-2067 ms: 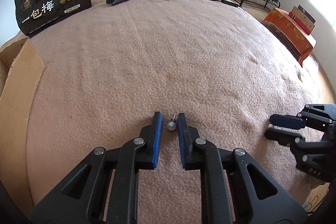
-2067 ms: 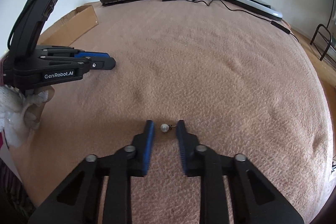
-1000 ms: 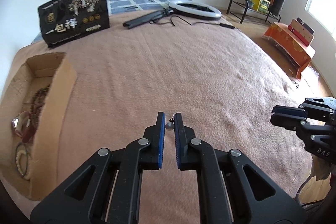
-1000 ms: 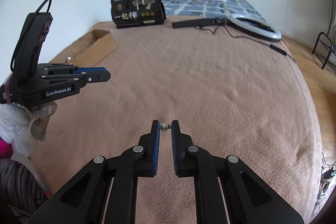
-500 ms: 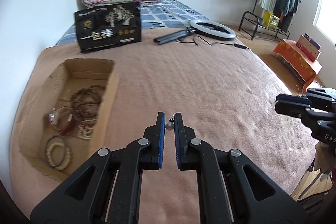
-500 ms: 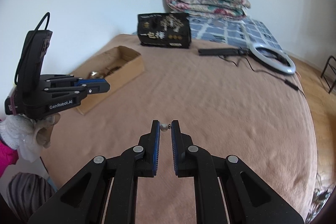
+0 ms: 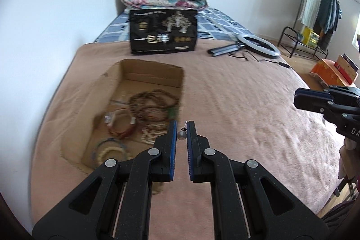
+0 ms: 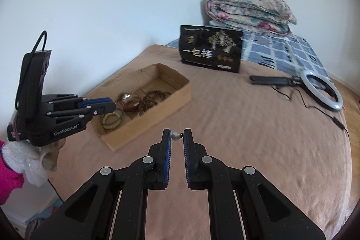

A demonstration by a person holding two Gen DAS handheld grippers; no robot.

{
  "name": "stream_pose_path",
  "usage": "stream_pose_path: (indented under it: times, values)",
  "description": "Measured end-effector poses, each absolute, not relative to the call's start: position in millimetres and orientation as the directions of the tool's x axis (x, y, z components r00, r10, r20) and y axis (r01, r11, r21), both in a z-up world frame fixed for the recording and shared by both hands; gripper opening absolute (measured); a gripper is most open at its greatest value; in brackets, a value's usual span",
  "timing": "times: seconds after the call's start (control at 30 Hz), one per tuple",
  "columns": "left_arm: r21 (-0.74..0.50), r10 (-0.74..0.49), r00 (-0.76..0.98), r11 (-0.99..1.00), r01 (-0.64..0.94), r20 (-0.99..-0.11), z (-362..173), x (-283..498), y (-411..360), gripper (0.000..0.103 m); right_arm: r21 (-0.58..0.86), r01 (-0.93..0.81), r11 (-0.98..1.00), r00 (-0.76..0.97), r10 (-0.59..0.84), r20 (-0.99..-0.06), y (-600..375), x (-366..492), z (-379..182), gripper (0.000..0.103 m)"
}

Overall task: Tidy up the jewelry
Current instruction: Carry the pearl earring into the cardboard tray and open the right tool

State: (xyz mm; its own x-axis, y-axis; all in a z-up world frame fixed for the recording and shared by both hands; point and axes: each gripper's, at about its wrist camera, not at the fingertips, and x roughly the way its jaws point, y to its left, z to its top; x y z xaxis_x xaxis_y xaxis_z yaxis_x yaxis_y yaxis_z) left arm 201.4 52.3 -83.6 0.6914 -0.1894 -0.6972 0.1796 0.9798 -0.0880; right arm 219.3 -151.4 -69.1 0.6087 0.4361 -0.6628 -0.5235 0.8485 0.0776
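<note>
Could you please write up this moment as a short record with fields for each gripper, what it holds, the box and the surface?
left gripper: shut on a grey pearl earring, held above the blanket
right gripper: shut on a white pearl earring, also lifted
cardboard box: open, on the bed near the wall
box contents: bead bracelets, mixed and overlapping
surface: tan blanket
behind the box: black printed bag, standing upright
step not yet done: neither earring is in the box

Left gripper (image 7: 181,135) carries a pearl earring (image 7: 181,134) above the bed.
Jaws pinch the earring at the tips; cardboard box (image 7: 148,70) of beaded jewelry lies just left of them on the brown blanket (image 7: 247,105); right gripper (image 7: 299,100) at right edge.
</note>
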Motion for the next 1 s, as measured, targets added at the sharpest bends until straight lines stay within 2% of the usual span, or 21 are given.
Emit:
stream_pose_path:
  times: [0.53, 1.0]
  values:
    - [-0.068, -0.111, 0.703, 0.994, 0.09, -0.702, -87, 221, 107, 0.007, 0.117, -0.566, 0.816, 0.559, 0.484, -0.673, -84, 279, -77, 0.009]
    - [-0.087, -0.101, 0.695, 0.995, 0.055, -0.712, -95, 232, 124, 0.007, 0.14, -0.572, 0.809, 0.536, 0.496, -0.683, -46, 304, -87, 0.009]
